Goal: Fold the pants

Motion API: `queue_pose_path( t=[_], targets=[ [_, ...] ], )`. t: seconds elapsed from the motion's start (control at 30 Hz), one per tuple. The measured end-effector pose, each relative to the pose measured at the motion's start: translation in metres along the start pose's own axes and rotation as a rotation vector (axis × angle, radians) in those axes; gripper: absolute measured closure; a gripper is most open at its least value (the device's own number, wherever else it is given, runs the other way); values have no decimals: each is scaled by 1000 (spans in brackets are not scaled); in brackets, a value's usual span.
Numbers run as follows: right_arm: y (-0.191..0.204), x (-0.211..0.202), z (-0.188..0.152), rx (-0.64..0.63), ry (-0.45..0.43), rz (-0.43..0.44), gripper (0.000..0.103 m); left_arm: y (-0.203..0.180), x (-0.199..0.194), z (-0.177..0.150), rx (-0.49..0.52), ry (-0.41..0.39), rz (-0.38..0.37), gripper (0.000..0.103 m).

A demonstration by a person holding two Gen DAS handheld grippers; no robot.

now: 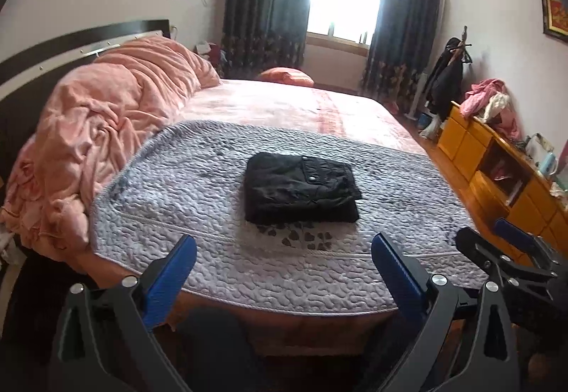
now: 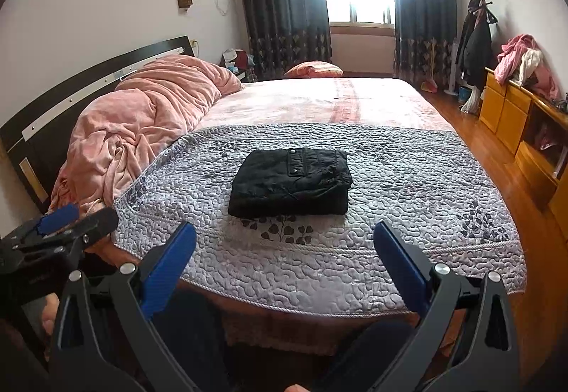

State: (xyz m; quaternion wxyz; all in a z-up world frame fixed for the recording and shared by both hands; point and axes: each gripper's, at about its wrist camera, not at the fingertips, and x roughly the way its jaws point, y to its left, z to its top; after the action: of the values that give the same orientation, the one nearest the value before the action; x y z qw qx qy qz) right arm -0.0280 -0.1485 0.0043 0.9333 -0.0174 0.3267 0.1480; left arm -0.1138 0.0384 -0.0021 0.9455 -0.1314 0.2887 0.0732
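Black pants [image 1: 301, 189] [image 2: 291, 183] lie folded into a compact rectangle on the grey quilted cover [image 1: 177, 186] [image 2: 408, 179] near the bed's foot. My left gripper [image 1: 284, 244] hangs open, back from the bed edge, with nothing between its blue pads. My right gripper [image 2: 284, 232] is also open and empty, held off the same edge. The right gripper [image 1: 511, 239] shows at the right in the left wrist view. At the left of the right wrist view the left gripper [image 2: 64, 225] appears. Neither touches the pants.
A rumpled pink duvet [image 1: 106, 115] [image 2: 142, 115] is heaped along the headboard side on the left. A yellow wooden dresser [image 1: 497, 172] [image 2: 514, 122] with clothes on top stands right, across a strip of wooden floor [image 2: 497, 186]. Curtains and a bright window are at the far wall.
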Motion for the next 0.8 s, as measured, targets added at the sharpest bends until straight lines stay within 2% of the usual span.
queue_pose_path(
  t=[0.6, 0.8],
  targets=[
    [0, 8, 0, -6, 5, -26, 3, 0, 0, 3, 18, -56, 40, 4],
    [2, 12, 0, -14, 11, -28, 3, 4, 2, 5, 8, -51, 39, 4]
  ],
)
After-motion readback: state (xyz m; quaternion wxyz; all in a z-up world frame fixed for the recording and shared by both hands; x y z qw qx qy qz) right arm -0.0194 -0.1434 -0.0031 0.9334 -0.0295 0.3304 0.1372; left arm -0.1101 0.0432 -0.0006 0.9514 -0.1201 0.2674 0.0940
